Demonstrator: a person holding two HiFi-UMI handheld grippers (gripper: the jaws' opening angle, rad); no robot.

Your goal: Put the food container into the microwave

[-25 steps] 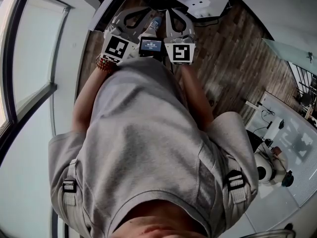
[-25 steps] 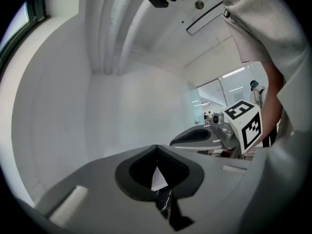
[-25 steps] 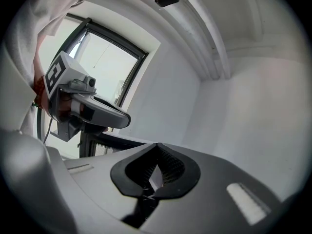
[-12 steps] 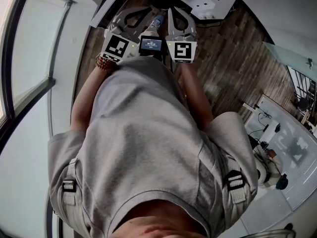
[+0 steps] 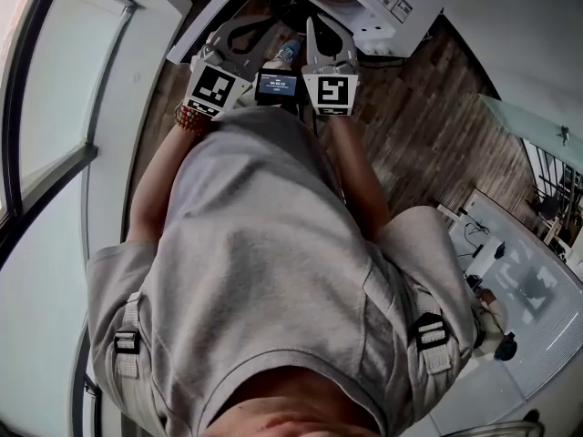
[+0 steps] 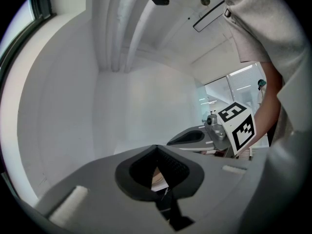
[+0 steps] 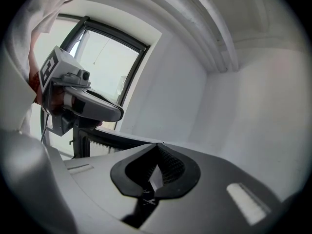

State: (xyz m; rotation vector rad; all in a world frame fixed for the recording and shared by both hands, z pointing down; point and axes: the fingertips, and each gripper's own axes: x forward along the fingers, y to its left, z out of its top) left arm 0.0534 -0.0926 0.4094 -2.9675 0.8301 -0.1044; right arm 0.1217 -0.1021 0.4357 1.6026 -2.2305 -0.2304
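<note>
No food container shows in any view. At the head view's top edge a white box-shaped unit (image 5: 387, 3) with a label stands on a white surface; I cannot tell whether it is the microwave. My left gripper (image 5: 244, 25) and right gripper (image 5: 321, 25) are held side by side in front of the person's waist, pointing forward. In the left gripper view the left gripper (image 6: 156, 148) is shut with its tips touching and nothing between them. The right gripper (image 7: 158, 145) looks the same in its own view, facing a bare white wall and ceiling.
A small lit screen (image 5: 278, 83) sits between the two marker cubes. A tall window (image 5: 55, 107) runs along the left. Wood-plank floor (image 5: 428, 116) lies ahead and to the right. A white desk with equipment (image 5: 510, 280) stands at the lower right.
The surroundings have slid slightly in the head view and more of the white unit shows at the top. Both grippers keep their pose in front of the waist.
</note>
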